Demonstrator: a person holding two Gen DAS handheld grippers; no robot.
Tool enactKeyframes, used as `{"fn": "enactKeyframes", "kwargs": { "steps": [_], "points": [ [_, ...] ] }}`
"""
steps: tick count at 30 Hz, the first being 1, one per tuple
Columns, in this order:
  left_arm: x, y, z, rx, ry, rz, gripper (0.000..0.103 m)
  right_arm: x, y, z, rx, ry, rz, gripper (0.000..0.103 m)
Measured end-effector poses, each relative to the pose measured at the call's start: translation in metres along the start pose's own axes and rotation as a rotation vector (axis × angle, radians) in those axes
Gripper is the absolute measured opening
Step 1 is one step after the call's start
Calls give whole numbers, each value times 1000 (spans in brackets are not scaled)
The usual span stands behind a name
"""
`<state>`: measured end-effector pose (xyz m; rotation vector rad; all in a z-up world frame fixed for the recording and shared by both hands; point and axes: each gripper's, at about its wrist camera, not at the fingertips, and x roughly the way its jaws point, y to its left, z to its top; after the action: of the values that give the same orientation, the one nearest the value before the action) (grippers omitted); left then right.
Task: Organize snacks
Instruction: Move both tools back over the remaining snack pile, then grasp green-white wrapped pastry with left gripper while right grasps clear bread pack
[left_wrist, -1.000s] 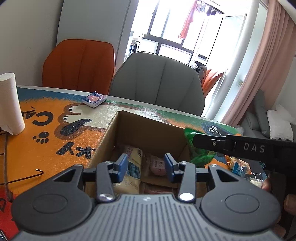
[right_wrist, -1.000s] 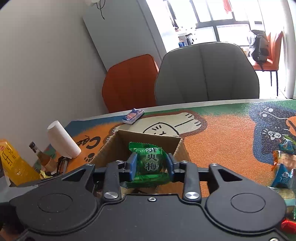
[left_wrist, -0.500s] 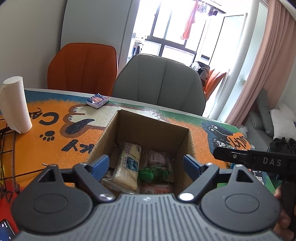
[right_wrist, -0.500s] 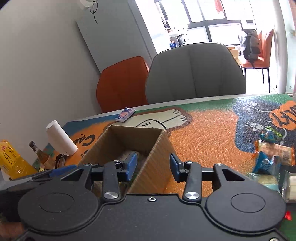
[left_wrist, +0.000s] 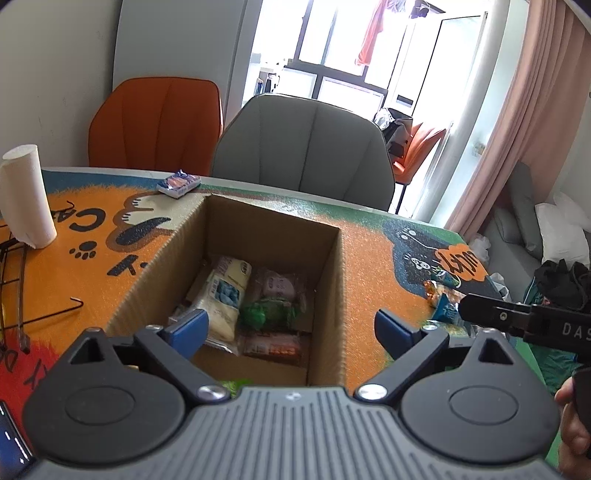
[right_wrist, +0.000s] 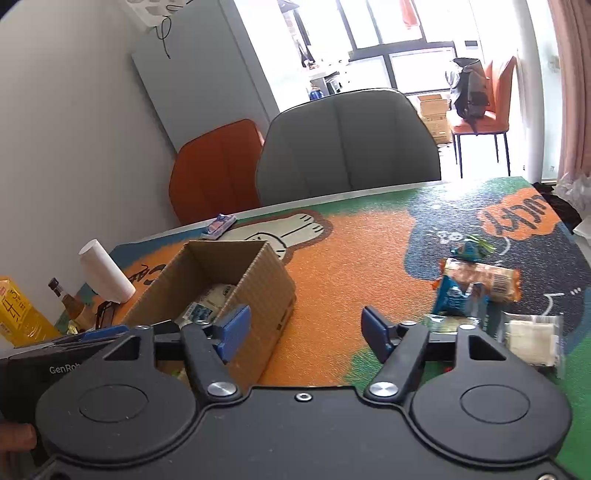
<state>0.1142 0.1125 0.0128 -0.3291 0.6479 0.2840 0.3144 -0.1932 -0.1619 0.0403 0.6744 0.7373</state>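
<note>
Mat (right_wrist: 351, 266) in orange cartoon print, grey chair (left_wrist: 306, 147), bright window (left_wrist: 332, 44)

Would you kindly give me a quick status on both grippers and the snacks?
Left gripper and right gripper both opening, nothing between fingers. Green snack packet in cardboard box. Loose snacks wait on mat, path clear.

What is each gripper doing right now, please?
Left gripper: jaws opening, nothing between them.
Right gripper: jaws opening, nothing between them.
</note>
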Motion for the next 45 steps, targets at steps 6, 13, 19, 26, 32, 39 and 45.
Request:
{"fn": "enactKeyframes", "kwargs": {
  "steps": [6, 13, 19, 26, 32, 39, 45],
  "points": [
    [-2, -19, -5, 12, 10, -10, 97, -18, -20, -4, 23, 2, -20, 93],
    [-2, -50, -9, 57, 17, -60, 97, -42, -45, -4, 52, -22, -65, 103],
    [8, -74, -13, 80, 36, -101, 97, -53, -71, -8, 88, -28, -116, 103],
    [23, -96, -18, 97, 46, -147, 97, -58, -102, -14, 131, -27, -159, 103],
    [40, -109, -21, 99, 68, -156, 97, -55, -123, -20, 163, -17, -183, 103],
    [66, -123, -23, 86, 107, -167, 97, -40, -142, -25, 189, 1, -208, 103],
    [92, -139, -23, 90, 135, -167, 95, -27, -158, -28, 202, 14, -215, 102]
  ]
}}
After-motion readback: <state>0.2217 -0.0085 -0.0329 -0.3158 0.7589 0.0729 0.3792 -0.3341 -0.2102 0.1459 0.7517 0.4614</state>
